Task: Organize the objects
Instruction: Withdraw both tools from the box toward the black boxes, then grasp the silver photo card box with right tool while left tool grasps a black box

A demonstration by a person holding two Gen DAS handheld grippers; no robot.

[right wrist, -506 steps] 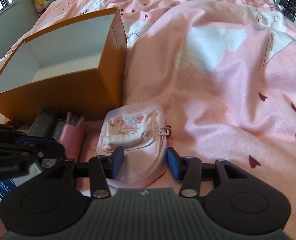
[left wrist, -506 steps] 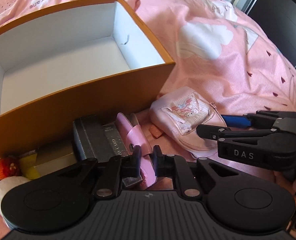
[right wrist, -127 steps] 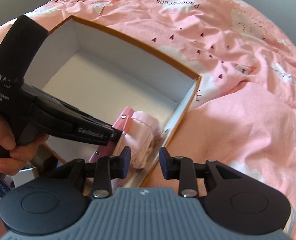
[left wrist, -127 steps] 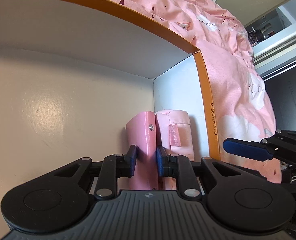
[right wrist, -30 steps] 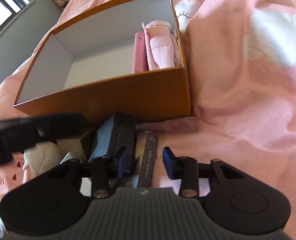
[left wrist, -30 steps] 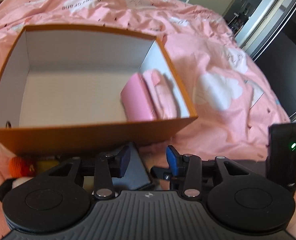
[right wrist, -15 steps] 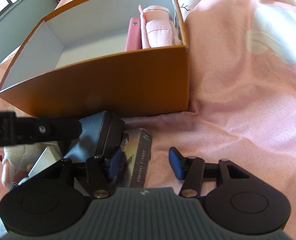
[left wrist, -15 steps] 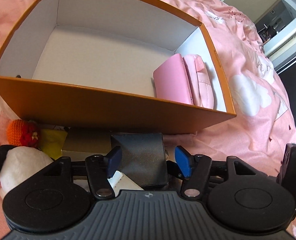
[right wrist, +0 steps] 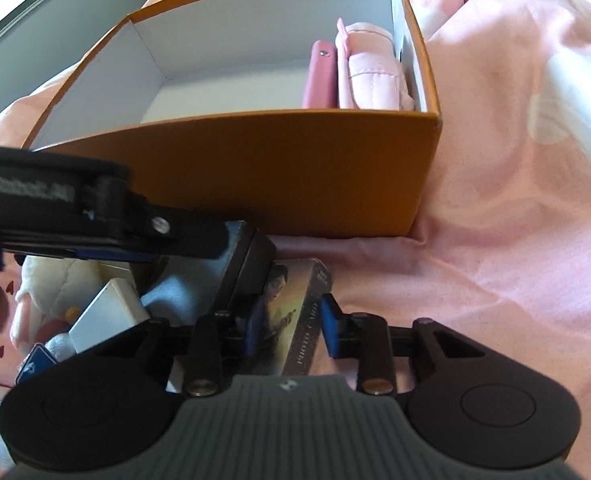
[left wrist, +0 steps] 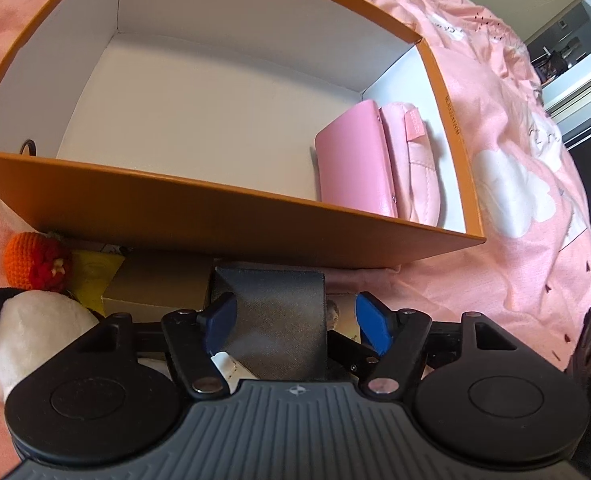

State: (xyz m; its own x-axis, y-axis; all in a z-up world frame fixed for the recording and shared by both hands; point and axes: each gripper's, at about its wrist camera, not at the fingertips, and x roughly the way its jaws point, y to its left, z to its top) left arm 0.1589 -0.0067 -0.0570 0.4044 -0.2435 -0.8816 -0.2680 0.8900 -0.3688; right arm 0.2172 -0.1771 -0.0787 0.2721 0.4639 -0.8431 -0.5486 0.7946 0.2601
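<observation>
Orange box [left wrist: 223, 216] w/ white inside sits on the pink bed [right wrist: 515, 240], filling the upper part of both frames. Inside, at its right end: pink wallet [left wrist: 355, 168] standing on edge, pink pouch [left wrist: 419, 172] pressed against it on the box-wall side. Rest of box floor bare.

Left claw [left wrist: 293, 318], lower centre of the left wrist frame: jaws opening, spread wide either side of a dark grey box [left wrist: 271, 312] lying just in front of the orange box; pads not touching it. A tan box [left wrist: 159, 284] sits to its left; further left an orange crochet toy [left wrist: 35, 260] and a white plush [left wrist: 35, 328].

Right claw [right wrist: 287, 332], lower centre of the right wrist frame: jaws closing, photo card box [right wrist: 291, 320] between the blue pads, which sit right at its sides; can't tell if they press yet. It lies beside the dark grey box. White small box [right wrist: 107, 312] lower left.
</observation>
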